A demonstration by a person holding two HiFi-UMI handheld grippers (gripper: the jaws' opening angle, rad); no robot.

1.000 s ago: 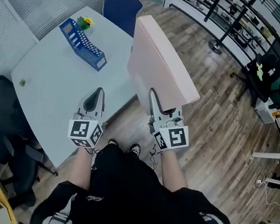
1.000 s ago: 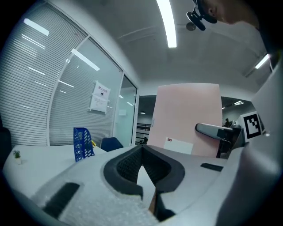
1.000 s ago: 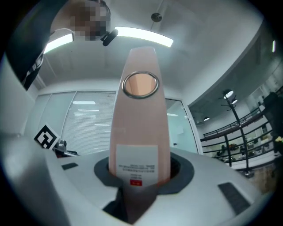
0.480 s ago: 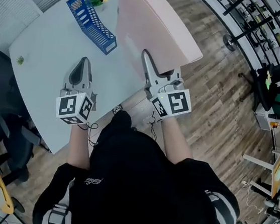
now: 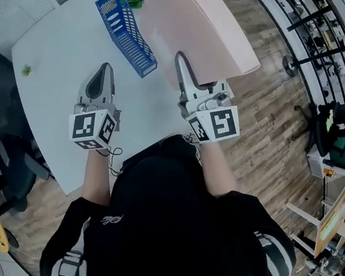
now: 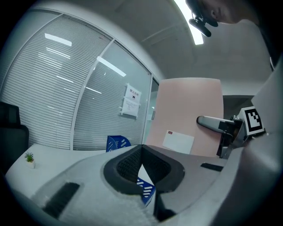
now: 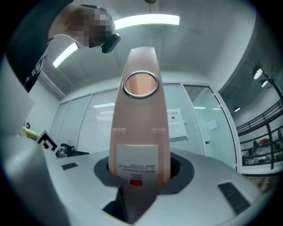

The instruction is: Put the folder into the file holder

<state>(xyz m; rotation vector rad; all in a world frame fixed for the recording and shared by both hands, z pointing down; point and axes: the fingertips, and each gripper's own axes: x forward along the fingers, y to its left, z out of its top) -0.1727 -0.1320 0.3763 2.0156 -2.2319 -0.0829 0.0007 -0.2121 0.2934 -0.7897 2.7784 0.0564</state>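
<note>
One pink folder [image 5: 199, 25], spine label [image 7: 132, 164] illegible

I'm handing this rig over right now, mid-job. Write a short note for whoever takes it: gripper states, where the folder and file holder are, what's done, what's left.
Right gripper: shut on the folder, gripped at its spine and held in the air over the table's edge.
Left gripper: shut, nothing in it, above the table.
File holder: on the table, ahead of the left gripper, apart from the folder.
Done: folder picked up.
Left: bring the folder to the file holder, slide it in, release.
</note>
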